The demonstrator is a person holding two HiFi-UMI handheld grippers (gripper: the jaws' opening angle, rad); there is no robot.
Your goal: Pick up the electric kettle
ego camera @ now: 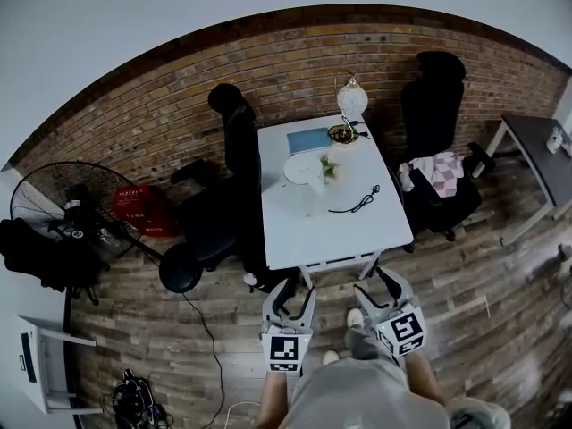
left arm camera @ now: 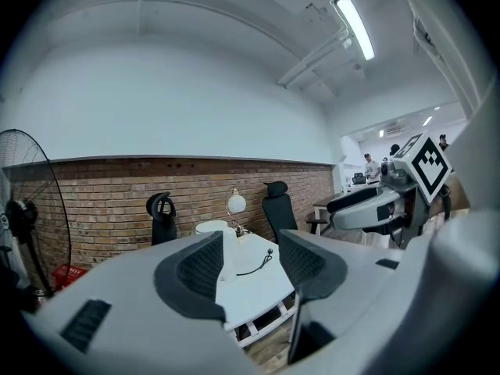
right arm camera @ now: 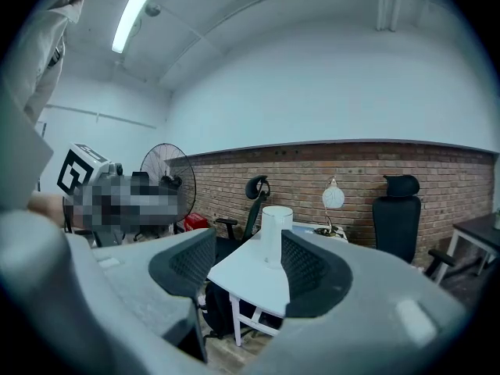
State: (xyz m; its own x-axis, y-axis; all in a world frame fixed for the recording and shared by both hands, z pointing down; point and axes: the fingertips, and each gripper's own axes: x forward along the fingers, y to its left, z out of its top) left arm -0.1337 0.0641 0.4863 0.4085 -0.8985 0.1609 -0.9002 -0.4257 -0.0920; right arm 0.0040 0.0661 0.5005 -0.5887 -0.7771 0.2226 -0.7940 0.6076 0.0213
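The white electric kettle (ego camera: 306,170) stands on a white table (ego camera: 340,235), near its middle, with a black cord (ego camera: 356,202) lying to its right. Both grippers hang in front of the table's near edge, well short of the kettle. My left gripper (ego camera: 288,304) is open with nothing between its jaws; in the left gripper view (left arm camera: 250,260) the kettle (left arm camera: 212,226) shows far off past them. My right gripper (ego camera: 380,293) is also open and empty. Seen along the right gripper (right arm camera: 246,260), the kettle (right arm camera: 275,229) stands far off on the table.
A globe lamp (ego camera: 351,96), a bowl (ego camera: 342,134) and a blue book (ego camera: 308,139) sit at the table's far end. Black office chairs (ego camera: 234,141) (ego camera: 433,105) flank it, the right one draped with cloth. A floor fan (ego camera: 63,204) and a red crate (ego camera: 134,206) stand left, another table (ego camera: 536,146) right.
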